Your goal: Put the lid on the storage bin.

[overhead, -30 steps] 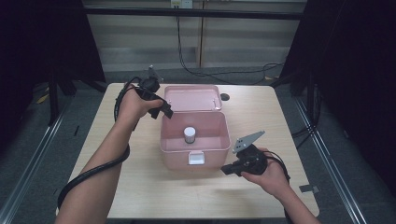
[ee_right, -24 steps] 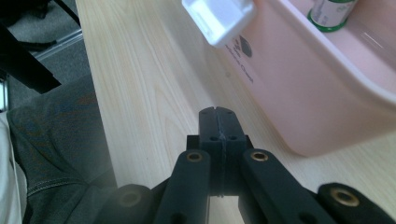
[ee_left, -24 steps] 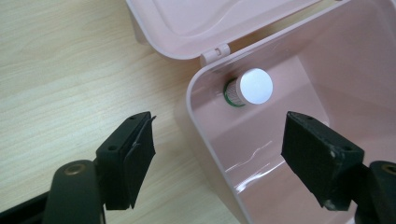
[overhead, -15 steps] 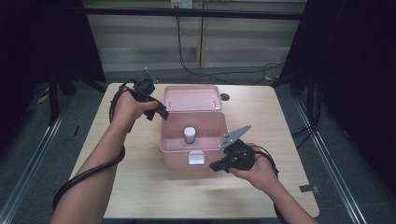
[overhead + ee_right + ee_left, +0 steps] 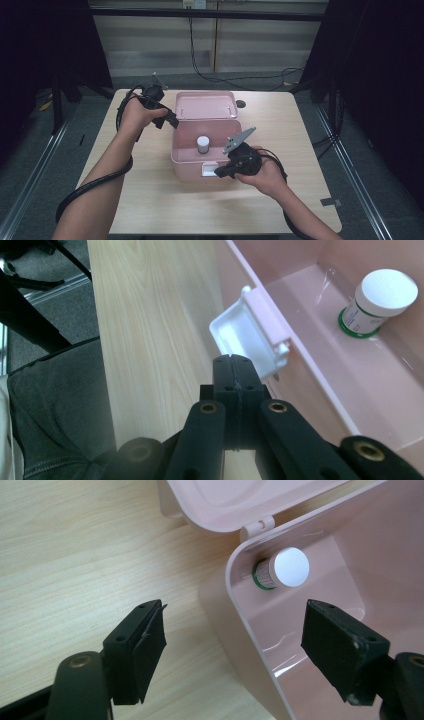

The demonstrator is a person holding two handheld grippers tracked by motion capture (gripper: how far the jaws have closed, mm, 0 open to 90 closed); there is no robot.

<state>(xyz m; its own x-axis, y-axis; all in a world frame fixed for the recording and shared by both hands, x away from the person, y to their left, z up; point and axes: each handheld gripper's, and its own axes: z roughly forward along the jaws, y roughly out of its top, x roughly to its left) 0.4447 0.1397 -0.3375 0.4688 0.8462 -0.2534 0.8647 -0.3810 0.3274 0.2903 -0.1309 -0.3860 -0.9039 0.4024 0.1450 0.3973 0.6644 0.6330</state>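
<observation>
I count one pink box [image 5: 195, 135] on the wooden table [image 5: 150, 200], its lid [image 5: 205, 105] swung open and leaning back toward the far side. Inside it stands one small white-capped bottle [image 5: 202, 144] with a green band at its base, upright on the box floor near the middle. One white latch [image 5: 209, 170] sits on the box's near wall.

My left gripper [image 5: 172, 121] hovers at the box's far left corner; in its own view the two jaws stand wide apart, one over the table and one over the box interior, holding nothing. My right gripper [image 5: 218, 173] sits at the near side of the box, just beside the latch; its two jaws are pressed together with nothing between them, their tips almost touching the latch.
</observation>
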